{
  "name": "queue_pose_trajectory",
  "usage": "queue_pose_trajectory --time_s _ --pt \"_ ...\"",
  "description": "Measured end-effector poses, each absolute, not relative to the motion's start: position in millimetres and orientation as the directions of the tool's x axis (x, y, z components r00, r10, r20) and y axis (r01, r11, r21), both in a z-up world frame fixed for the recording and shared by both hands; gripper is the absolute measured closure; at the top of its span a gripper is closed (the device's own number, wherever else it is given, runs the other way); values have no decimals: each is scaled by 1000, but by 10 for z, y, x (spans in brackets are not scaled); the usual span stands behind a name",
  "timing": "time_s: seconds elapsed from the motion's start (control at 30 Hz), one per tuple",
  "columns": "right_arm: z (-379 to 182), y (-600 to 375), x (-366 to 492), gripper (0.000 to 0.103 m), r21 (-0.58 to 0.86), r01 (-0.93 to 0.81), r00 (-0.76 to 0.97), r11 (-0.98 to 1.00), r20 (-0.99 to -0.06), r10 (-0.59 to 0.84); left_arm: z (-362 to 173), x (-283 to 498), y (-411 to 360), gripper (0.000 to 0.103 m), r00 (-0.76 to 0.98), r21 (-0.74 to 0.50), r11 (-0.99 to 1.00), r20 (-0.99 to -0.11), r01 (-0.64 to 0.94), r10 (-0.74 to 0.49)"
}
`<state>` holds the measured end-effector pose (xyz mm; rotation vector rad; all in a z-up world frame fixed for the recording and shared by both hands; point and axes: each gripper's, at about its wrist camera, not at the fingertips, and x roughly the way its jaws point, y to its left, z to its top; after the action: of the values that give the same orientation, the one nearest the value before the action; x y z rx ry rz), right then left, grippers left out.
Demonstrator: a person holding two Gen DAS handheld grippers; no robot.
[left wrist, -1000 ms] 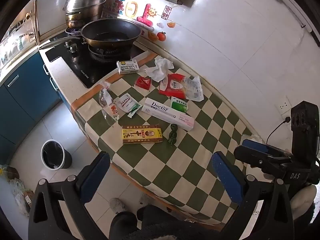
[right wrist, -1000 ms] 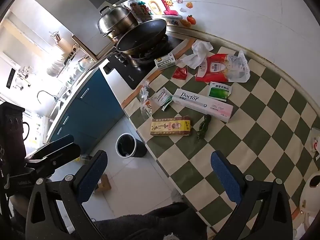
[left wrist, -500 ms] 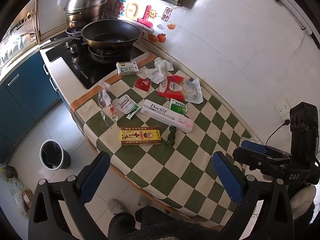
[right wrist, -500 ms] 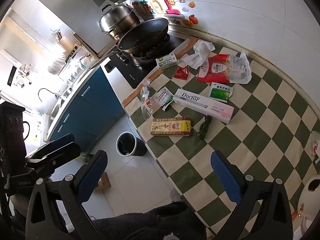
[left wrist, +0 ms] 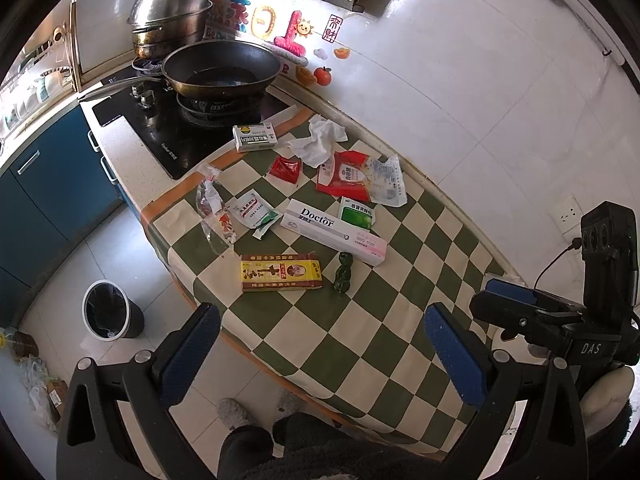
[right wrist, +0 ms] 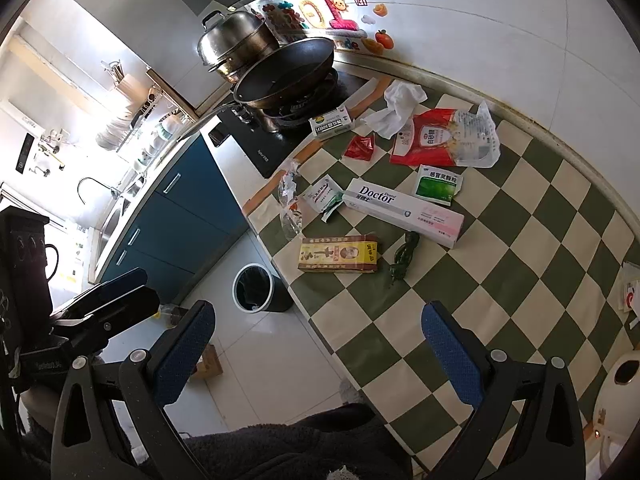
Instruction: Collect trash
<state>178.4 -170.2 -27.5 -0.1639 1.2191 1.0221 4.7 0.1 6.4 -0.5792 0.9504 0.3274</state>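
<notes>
Left gripper (left wrist: 320,354): blue-padded fingers spread wide apart, nothing between them, held above the near edge of the green-and-cream checkered tablecloth (left wrist: 372,332). Right gripper (right wrist: 316,354): fingers likewise spread wide and empty, one over the white floor, the other over the cloth.

Trash lies scattered on the cloth — all of it well apart from both grippers:
- yellow-and-brown flat carton (left wrist: 281,272), nearest the grippers;
- dark green crumpled wrapper (left wrist: 343,272), just beside the carton;
- long white "Doctor" toothpaste box (left wrist: 334,231);
- green-and-white sachet (left wrist: 357,215), touching the box's far side;
- red-and-clear plastic bag (left wrist: 360,176);
- small red packet (left wrist: 285,169);
- crumpled white tissue (left wrist: 319,142);
- clear plastic wrapper (left wrist: 212,210) at the cloth's left edge.

Black round waste bin (left wrist: 112,311): on the floor, left of the table — upright.
</notes>
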Motion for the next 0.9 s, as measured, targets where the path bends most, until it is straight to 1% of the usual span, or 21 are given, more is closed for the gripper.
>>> queue_pose_trajectory --time_s 0.9 --pt "-230 -1693 1786 0 406 -719 -21 565 -825 565 89 71 -18 0 564 -326 808 -826 -491 9"
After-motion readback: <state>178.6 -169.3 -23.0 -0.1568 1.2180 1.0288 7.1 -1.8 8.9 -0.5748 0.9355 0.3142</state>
